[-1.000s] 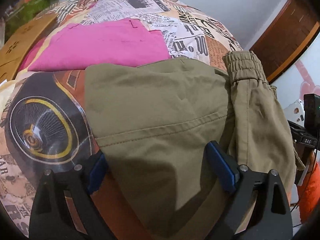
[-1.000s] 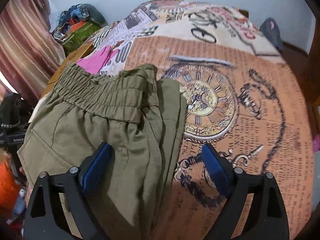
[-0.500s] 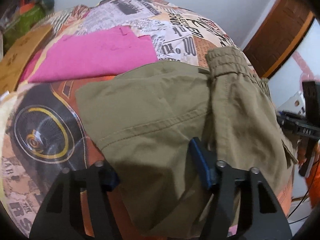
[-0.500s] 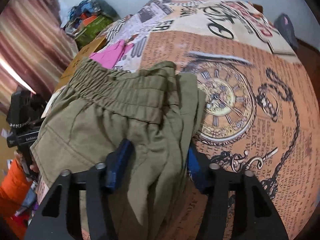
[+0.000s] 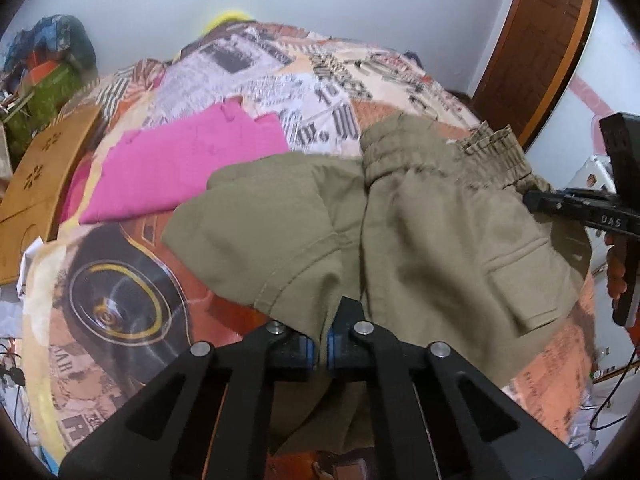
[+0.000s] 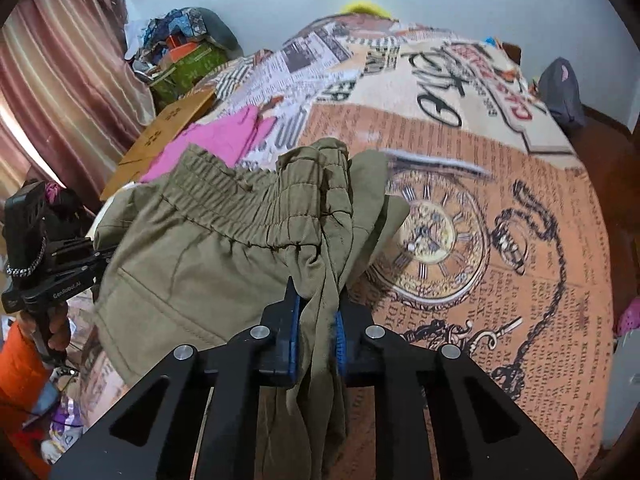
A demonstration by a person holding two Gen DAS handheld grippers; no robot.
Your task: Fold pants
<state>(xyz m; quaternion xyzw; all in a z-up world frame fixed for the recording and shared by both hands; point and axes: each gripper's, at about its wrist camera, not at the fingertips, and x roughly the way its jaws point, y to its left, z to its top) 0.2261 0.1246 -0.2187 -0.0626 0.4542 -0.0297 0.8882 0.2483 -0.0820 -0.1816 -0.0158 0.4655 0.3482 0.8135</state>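
Olive pants (image 5: 440, 232) lie bunched on the printed bedspread (image 5: 104, 360), with the elastic waistband (image 6: 240, 208) raised and rumpled. My left gripper (image 5: 320, 346) is shut on a fold of the leg fabric at the near edge. In the right wrist view the pants (image 6: 192, 276) hang from my right gripper (image 6: 316, 334), whose jaws are closing, with the blue pads pressing a thick gather of cloth just below the waistband. Both held parts are lifted off the bed. The right gripper (image 5: 538, 200) also shows at the waistband's right end in the left wrist view.
A folded pink garment (image 5: 188, 168) lies on the bed behind the pants. A wooden board (image 5: 40, 176) leans at the left bed edge, with a clutter pile (image 5: 48, 72) beyond it. A brown door (image 5: 536, 48) stands at the right. The clock-print area (image 6: 440, 240) is bare.
Both grippers went from wide open to shut on the pants fabric. Both have risen, pulling the cloth up and gathering the waistband into folds.
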